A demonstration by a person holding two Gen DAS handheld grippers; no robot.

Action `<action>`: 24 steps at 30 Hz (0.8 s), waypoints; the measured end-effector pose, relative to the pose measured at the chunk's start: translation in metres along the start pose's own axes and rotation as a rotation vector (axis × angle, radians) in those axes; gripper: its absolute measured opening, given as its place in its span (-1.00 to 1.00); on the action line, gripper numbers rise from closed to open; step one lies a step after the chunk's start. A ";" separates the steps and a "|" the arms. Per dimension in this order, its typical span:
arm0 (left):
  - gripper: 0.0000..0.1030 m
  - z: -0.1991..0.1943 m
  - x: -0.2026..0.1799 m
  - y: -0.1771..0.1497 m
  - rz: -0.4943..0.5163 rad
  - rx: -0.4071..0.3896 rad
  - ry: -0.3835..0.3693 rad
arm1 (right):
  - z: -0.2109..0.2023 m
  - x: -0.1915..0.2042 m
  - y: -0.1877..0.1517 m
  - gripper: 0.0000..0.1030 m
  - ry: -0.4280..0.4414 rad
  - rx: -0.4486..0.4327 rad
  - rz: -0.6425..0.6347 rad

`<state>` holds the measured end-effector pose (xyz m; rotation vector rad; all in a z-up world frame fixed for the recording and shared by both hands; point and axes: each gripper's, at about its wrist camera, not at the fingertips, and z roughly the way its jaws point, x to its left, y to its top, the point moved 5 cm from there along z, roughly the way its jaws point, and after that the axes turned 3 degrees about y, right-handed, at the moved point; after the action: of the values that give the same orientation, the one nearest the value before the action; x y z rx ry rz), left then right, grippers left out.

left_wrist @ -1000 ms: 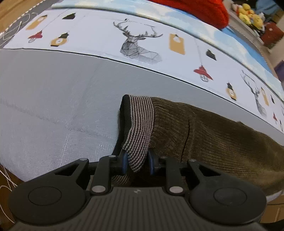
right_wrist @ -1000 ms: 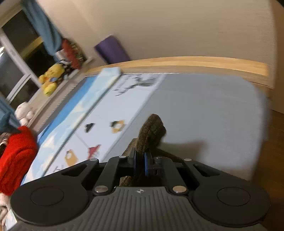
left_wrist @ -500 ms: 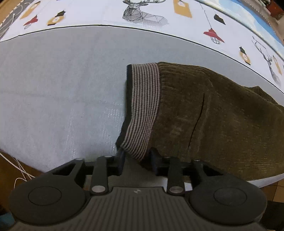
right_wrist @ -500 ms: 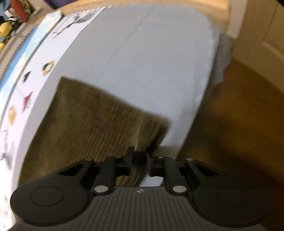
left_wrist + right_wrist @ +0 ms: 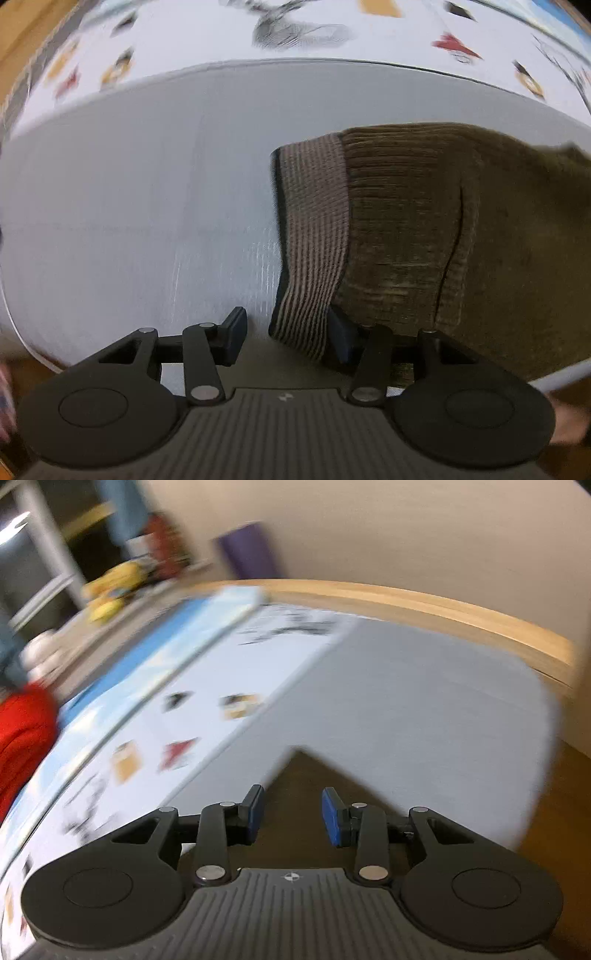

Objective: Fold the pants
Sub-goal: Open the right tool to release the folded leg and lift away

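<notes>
Two grippers are showing, both with jaws spread apart and nothing clamped between them. The left gripper (image 5: 286,334) is sitting at the near edge of the bed, its fingers wide; the striped waistband (image 5: 314,243) of the pants (image 5: 424,229) is hanging down into the gap, lying close against the right-hand finger (image 5: 341,341) while the left-hand finger (image 5: 232,334) is standing clear of the cloth. The olive-brown corduroy pants are lying flat on the grey sheet (image 5: 147,221), with the waistband forming their left edge and the rest of the fabric running off to the right, reaching the near edge of the mattress. To the left of the waistband the grey sheet is lying bare all the way to the bed's corner, and beyond the pants a patterned white cover (image 5: 295,33) with deer and lantern prints is running across the far side.

The right gripper (image 5: 291,814) is hovering over a corner of the pants (image 5: 295,775), blue pads (image 5: 330,819) parted, with the brown fabric showing between and beneath the fingers as a pointed edge against the grey sheet (image 5: 424,709). That view is blurring heavily. A wooden bed frame (image 5: 443,605) is bordering the sheet on the far side, and a red bundle (image 5: 22,738) is lying at the left edge
</notes>
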<state>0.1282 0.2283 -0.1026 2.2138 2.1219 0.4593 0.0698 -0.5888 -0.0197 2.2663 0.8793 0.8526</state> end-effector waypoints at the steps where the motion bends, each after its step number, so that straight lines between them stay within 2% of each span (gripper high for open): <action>1: 0.06 -0.002 -0.002 0.002 -0.005 0.002 0.007 | 0.002 0.017 -0.001 -0.28 0.038 0.006 -0.039; 4: 0.06 -0.019 -0.004 0.005 -0.006 -0.054 0.015 | 0.010 0.073 -0.008 -0.28 0.163 0.038 -0.167; 6: 0.06 -0.034 -0.004 0.011 -0.009 -0.140 0.046 | 0.012 0.112 -0.017 -0.43 0.245 0.068 -0.253; 7: 0.06 -0.042 -0.005 0.015 -0.010 -0.192 0.062 | 0.013 0.133 -0.022 -0.60 0.290 0.085 -0.297; 8: 0.06 -0.049 -0.007 0.019 -0.012 -0.232 0.069 | 0.014 0.154 -0.030 -0.67 0.331 0.104 -0.344; 10: 0.06 -0.055 -0.009 0.030 -0.020 -0.278 0.066 | 0.016 0.194 -0.044 -0.68 0.391 0.136 -0.420; 13: 0.06 -0.062 -0.022 0.038 -0.010 -0.300 0.033 | 0.022 0.249 -0.070 -0.67 0.490 0.205 -0.502; 16: 0.06 -0.054 -0.032 0.043 0.032 -0.270 0.005 | 0.023 0.293 -0.100 -0.66 0.577 0.288 -0.568; 20: 0.06 -0.026 -0.058 0.033 0.137 -0.134 -0.052 | 0.028 0.349 -0.145 -0.58 0.674 0.456 -0.609; 21: 0.07 -0.019 -0.062 0.029 0.169 -0.093 -0.044 | 0.030 0.360 -0.156 -0.56 0.692 0.492 -0.621; 24: 0.07 -0.006 -0.064 0.024 0.220 -0.063 -0.016 | 0.034 0.383 -0.185 -0.53 0.716 0.594 -0.652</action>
<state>0.1489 0.1629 -0.1028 2.4163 1.8375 0.5091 0.2482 -0.2015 -0.0319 1.8453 2.2882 1.1935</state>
